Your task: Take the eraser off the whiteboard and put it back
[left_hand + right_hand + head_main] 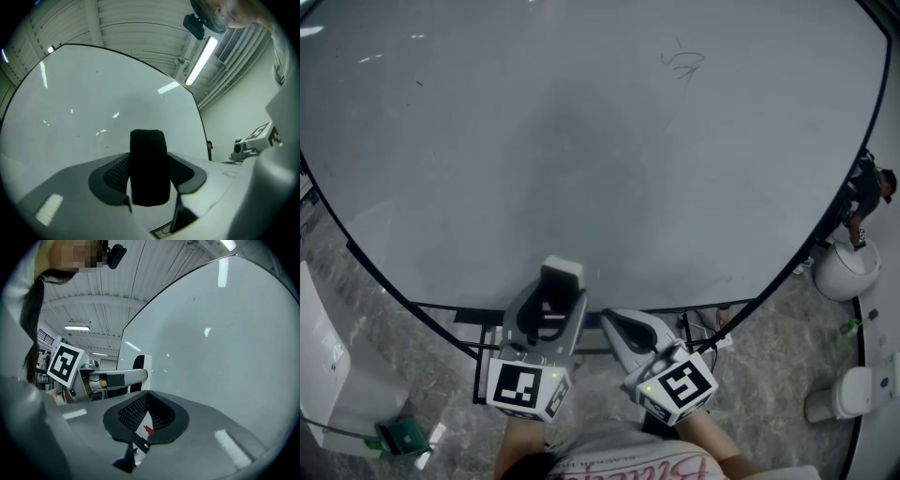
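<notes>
**Eraser held in the left gripper at the foot of the whiteboard**

Nearest the head camera, low in the picture, are the two grippers, side by side and pointing toward the board. The left gripper is clamped on the eraser, its jaws pressing on the two sides. Its own view shows the black felt face standing upright between the pads. The right gripper is closed on nothing, its pads meeting at the tips, just to the right of the left one.

The eraser sits in front of the lower part of the whiteboard, a little above the board's dark bottom frame. No view settles whether the felt touches the surface or stands just off it.

By my reading, the eraser has been taken and the return is what remains. That calls for bringing it flat against the board, then opening the jaws and drawing straight back.

There is plenty of room: the board is wide and nearly bare, with one faint scribble well away at the upper right. The bottom frame is the close edge to keep above, and the right gripper is the only near neighbour.
</notes>
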A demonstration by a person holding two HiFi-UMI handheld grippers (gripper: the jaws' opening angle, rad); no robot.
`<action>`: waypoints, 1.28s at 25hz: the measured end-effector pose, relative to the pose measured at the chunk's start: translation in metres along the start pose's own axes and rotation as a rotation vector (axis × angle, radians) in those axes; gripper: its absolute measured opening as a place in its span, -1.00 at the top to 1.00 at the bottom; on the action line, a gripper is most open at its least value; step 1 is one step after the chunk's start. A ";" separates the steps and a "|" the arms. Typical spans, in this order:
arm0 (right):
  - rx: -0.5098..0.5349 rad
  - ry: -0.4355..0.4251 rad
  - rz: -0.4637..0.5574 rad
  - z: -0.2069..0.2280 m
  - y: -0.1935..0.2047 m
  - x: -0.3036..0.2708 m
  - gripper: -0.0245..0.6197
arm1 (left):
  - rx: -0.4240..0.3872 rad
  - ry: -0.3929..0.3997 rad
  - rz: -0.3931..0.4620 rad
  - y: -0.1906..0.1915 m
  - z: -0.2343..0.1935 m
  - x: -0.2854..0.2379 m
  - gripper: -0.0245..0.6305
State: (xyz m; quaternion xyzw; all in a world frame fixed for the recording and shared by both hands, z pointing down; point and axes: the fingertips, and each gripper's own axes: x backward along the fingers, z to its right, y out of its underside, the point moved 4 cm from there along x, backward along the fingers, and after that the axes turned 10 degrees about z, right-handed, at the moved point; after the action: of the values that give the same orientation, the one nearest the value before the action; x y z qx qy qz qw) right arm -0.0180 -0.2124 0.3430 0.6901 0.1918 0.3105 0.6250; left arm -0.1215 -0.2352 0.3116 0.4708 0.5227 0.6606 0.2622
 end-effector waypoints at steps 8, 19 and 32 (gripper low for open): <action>0.008 0.007 -0.001 0.002 -0.001 0.003 0.92 | -0.040 -0.029 -0.003 -0.006 -0.004 -0.011 0.22; -0.004 0.035 -0.003 0.007 0.002 0.012 0.92 | -0.234 -0.127 -0.035 -0.025 -0.016 -0.069 0.22; -0.015 0.049 -0.023 0.014 0.008 0.021 0.92 | -0.304 -0.252 -0.022 -0.032 -0.027 -0.100 0.22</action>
State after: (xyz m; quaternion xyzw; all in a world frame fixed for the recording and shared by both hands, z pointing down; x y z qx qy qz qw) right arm 0.0056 -0.2104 0.3542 0.6752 0.2125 0.3215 0.6289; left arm -0.1085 -0.3208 0.2464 0.4989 0.3848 0.6651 0.4007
